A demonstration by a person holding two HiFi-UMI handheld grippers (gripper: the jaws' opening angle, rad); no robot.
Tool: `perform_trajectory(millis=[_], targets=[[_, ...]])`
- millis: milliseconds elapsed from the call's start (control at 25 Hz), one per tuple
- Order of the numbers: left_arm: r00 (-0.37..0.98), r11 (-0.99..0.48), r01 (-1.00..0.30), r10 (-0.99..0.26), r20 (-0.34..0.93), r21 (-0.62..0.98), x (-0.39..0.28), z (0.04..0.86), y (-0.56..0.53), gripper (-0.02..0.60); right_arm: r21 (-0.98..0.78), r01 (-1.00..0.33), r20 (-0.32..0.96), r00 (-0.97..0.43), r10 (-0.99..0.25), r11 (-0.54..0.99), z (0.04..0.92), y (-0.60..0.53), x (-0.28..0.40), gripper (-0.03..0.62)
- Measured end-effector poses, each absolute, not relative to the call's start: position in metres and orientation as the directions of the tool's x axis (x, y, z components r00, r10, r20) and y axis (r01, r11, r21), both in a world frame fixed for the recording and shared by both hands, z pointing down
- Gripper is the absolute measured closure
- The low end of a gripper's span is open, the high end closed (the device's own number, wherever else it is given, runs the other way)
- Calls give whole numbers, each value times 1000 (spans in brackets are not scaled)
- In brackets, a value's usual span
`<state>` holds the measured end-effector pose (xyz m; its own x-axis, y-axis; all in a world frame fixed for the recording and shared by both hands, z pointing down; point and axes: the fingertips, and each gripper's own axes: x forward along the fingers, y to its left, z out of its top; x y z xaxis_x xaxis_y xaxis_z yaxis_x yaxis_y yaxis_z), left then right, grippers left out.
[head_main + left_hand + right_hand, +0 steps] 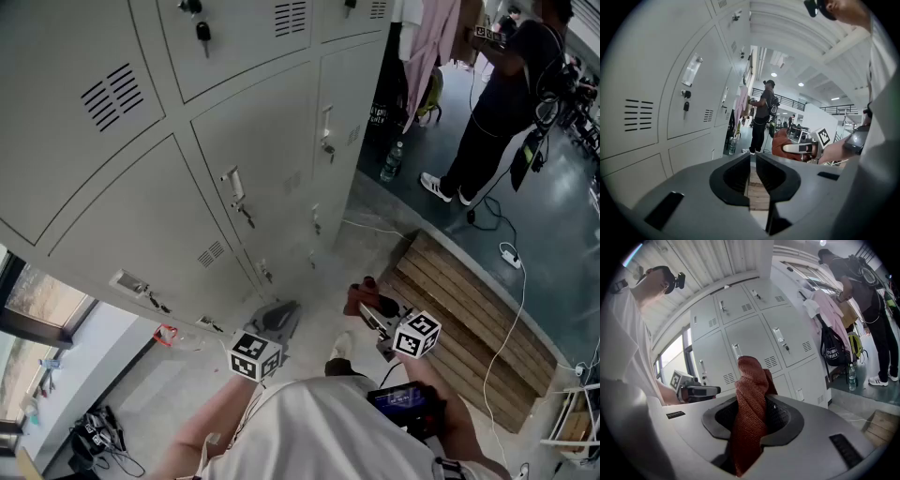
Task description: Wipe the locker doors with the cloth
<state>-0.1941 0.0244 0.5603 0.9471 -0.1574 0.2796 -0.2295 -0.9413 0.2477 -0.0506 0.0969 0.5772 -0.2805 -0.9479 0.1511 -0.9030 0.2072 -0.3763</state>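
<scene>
Grey lockers (253,150) beside wooden platform (469,300); right tool (752,385) clamped on cloth (747,427), left tool (753,171) narrow, empty.

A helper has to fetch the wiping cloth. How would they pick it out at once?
Find the wall of grey lockers, then the two handheld grippers in front of it. The cloth is the rust-red knitted rag clamped in the right gripper. The left gripper holds nothing.
</scene>
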Motion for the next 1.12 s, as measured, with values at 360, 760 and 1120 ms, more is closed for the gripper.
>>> perform_trajectory(millis=[360, 760, 1120], targets=[[937, -929, -274, -201, 286, 248, -65, 540, -8, 540, -395, -877, 152, -356, -922, 273, 570, 57, 71, 477], [894, -880, -399, -311, 323, 257, -19, 543, -30, 540, -390, -829, 166, -491, -855, 400, 570, 2, 127, 476], [892, -874, -417, -340, 299, 250, -8, 544, -75, 540, -357, -816, 192, -541, -819, 455, 570, -49, 126, 476]])
